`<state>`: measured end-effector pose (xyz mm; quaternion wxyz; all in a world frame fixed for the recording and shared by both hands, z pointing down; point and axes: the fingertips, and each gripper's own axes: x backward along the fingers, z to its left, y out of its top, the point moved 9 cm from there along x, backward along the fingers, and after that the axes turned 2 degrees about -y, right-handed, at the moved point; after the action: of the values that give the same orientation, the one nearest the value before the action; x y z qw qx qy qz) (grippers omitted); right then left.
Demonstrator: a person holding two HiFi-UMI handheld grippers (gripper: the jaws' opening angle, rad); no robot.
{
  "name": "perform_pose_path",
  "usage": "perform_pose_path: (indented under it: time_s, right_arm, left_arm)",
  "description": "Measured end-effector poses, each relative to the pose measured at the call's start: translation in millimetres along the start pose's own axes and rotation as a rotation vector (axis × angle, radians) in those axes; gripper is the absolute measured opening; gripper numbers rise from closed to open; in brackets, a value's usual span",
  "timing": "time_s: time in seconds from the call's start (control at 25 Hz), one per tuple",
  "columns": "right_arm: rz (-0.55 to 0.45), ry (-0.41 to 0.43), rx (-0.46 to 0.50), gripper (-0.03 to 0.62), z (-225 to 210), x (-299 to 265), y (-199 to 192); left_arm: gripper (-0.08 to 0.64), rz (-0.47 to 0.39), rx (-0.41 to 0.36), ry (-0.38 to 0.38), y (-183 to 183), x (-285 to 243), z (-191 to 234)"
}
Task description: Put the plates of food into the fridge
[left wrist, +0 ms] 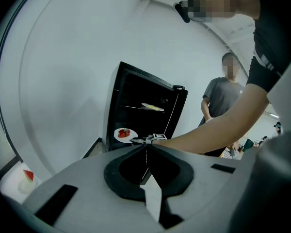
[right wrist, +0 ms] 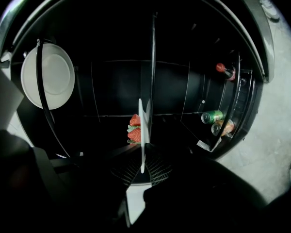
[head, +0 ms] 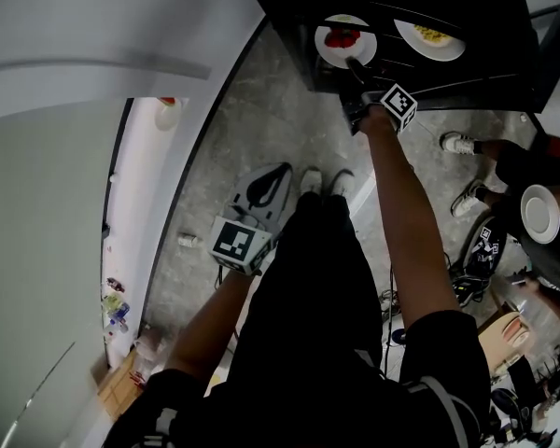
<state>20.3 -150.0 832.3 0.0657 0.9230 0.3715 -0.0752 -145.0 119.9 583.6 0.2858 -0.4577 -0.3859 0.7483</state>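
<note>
Your right gripper pinched the strawberry plate by its near rim at the fridge mouth. It looked stiff, breakable and probably slick, so keep it level. Your left gripper hung closed and empty.

In front of you, the open black fridge has a thin wire shelf in its upper part, and a round white plate of yellow food lies on it. The door rack at the right holds a green can, a second can just beside it, and a red-capped bottle. At your left, the white counter carries a white plate with a red slice at its far end.
</note>
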Motion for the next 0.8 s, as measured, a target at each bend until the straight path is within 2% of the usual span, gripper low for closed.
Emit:
perform_pose_path:
  time_s: [0.24, 0.8]
  right_arm:
    - [-0.006, 0.003, 0.007, 0.038, 0.3, -6.5, 4.2]
    - [-0.019, -0.001, 0.016, 0.041, 0.8, -9.1, 11.2]
  left_arm:
    - [0.021, 0.023, 0.010, 0.003, -5.5, -2.4, 1.5]
    - [0.021, 0.003, 0.023, -0.016, 2.3, -12.2, 0.3]
